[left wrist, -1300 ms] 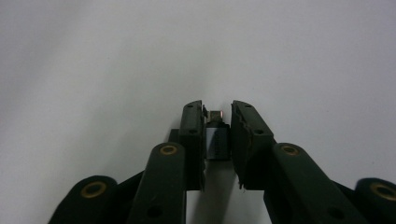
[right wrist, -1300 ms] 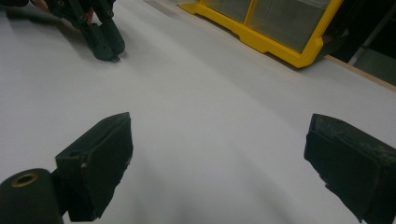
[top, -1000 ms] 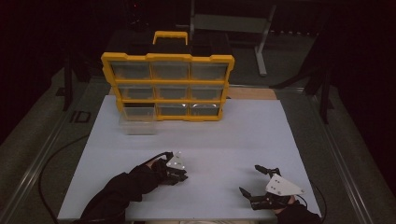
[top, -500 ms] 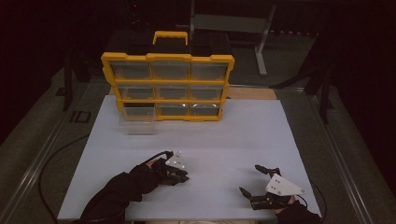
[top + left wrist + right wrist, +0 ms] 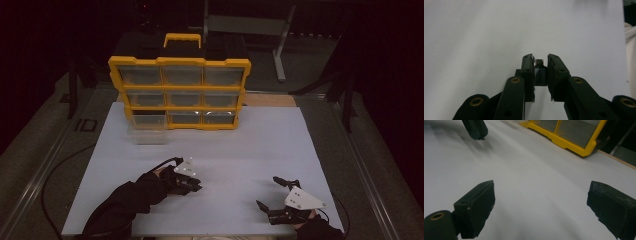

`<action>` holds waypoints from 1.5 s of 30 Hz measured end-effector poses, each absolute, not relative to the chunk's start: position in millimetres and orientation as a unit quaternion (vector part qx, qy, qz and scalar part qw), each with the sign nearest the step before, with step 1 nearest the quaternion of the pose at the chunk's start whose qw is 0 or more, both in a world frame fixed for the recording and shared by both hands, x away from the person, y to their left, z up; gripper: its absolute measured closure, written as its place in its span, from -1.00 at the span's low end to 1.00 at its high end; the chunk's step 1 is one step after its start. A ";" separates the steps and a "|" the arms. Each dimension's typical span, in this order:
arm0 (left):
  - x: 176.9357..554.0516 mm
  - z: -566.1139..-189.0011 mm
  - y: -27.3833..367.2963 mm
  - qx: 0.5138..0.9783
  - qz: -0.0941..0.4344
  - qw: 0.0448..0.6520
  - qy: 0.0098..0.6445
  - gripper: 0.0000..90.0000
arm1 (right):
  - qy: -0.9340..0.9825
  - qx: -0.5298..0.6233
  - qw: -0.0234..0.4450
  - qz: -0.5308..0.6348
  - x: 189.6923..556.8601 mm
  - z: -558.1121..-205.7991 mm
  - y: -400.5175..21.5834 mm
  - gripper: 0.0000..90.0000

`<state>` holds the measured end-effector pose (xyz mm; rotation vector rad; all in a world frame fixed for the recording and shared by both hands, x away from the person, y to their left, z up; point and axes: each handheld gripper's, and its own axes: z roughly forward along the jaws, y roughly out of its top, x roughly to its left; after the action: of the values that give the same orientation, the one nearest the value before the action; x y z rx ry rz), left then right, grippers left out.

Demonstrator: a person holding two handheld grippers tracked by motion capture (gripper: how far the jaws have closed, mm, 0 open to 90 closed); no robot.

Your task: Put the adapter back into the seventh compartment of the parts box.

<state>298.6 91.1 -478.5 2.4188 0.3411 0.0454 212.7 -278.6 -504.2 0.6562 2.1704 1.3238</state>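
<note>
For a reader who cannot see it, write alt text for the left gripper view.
The left gripper holds a small dark part with a metal tip between its two black jaws, above a plain white table. What the part is cannot be told.

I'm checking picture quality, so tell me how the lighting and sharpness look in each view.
High view: dim, dark surroundings, small glare spots on the yellow drawer cabinet. Left gripper view: white table evenly bright, nearest arms soft. Right gripper view: yellow cabinet and far table smeared, near pads sharper.
</note>
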 end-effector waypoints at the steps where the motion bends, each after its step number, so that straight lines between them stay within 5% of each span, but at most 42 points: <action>1: 298.8 -477.0 91.3 0.930 0.018 0.342 0.133 0.70 | 0.799 0.242 0.255 0.487 212.8 -504.3 -278.6 -0.82; 45: 315.9 -419.0 108.9 0.916 0.041 0.369 0.150 0.70 | 0.800 0.241 0.256 0.487 212.5 -504.0 -278.6 -0.82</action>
<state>315.9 108.9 -419.0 2.3517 0.3842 0.1050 212.5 -278.6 -504.0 0.6543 2.1703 1.3214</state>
